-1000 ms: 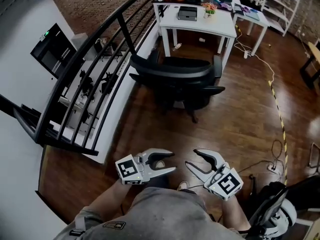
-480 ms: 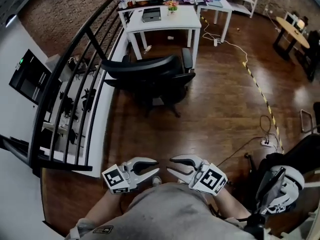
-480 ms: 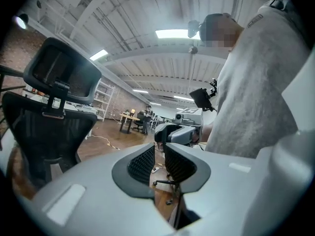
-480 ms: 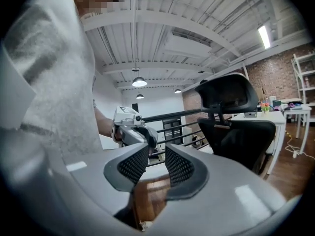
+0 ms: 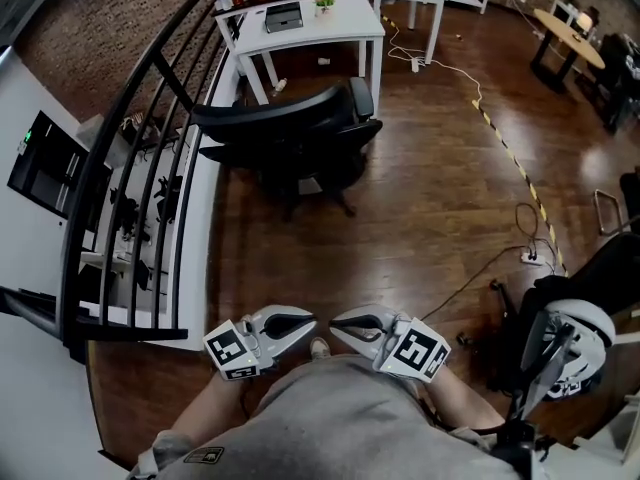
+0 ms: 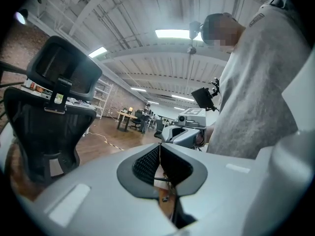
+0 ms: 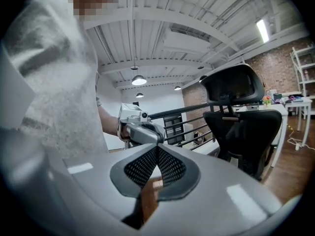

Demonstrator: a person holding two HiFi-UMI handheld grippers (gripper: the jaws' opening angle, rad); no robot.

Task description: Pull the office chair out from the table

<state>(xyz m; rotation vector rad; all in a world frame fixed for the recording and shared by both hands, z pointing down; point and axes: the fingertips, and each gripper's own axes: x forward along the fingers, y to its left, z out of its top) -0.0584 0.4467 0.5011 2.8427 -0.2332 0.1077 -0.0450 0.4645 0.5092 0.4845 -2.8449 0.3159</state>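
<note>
Head view: left gripper [image 5: 303, 320] & right gripper [image 5: 338, 320] sit close to the person's torso (tips almost meeting), both w/ jaws pressed together, nothing pinched. One office chair [image 5: 290, 138] stands well ahead of both, w/ the white table [image 5: 330, 26] just beyond it.

Left gripper view: jaws closed, empty; chair off to its left.

Right gripper view: likewise closed, empty; chair to its right.

Count: two grippers, one chair.

Black office chair [image 5: 290, 138]; white table [image 5: 310, 28]; brown wood floor [image 5: 430, 198].
</note>
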